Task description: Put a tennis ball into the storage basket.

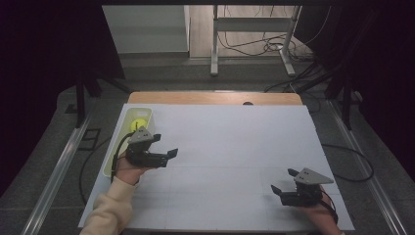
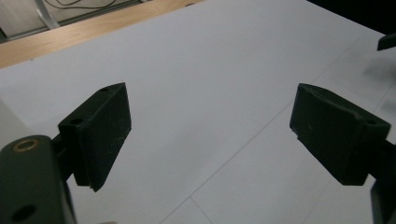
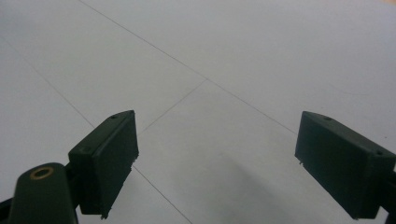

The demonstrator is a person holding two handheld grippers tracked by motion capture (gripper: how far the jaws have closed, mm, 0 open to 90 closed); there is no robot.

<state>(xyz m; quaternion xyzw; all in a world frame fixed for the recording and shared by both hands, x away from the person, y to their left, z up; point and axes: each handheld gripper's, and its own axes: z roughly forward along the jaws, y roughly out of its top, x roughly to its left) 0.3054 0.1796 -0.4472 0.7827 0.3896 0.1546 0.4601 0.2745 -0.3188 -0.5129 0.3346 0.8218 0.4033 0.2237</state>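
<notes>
A yellow-green ball [image 1: 138, 124] lies in a pale yellow-green tray [image 1: 119, 143] at the table's left edge. My left gripper [image 1: 165, 146] hovers just right of the tray, jaws pointing right, open with nothing between them. In the left gripper view the open gripper [image 2: 210, 123] looks across bare white sheet. My right gripper [image 1: 284, 180] sits near the front right of the white sheet [image 1: 230, 142], open and empty. The right gripper view shows that gripper [image 3: 217, 151] wide apart over the white surface with thin grid lines.
A wooden table edge [image 1: 215, 98] runs along the far side of the sheet. Beyond it stand a white desk frame [image 1: 254, 44] and tangled cables [image 1: 274, 46] on the floor. Dark curtains flank both sides.
</notes>
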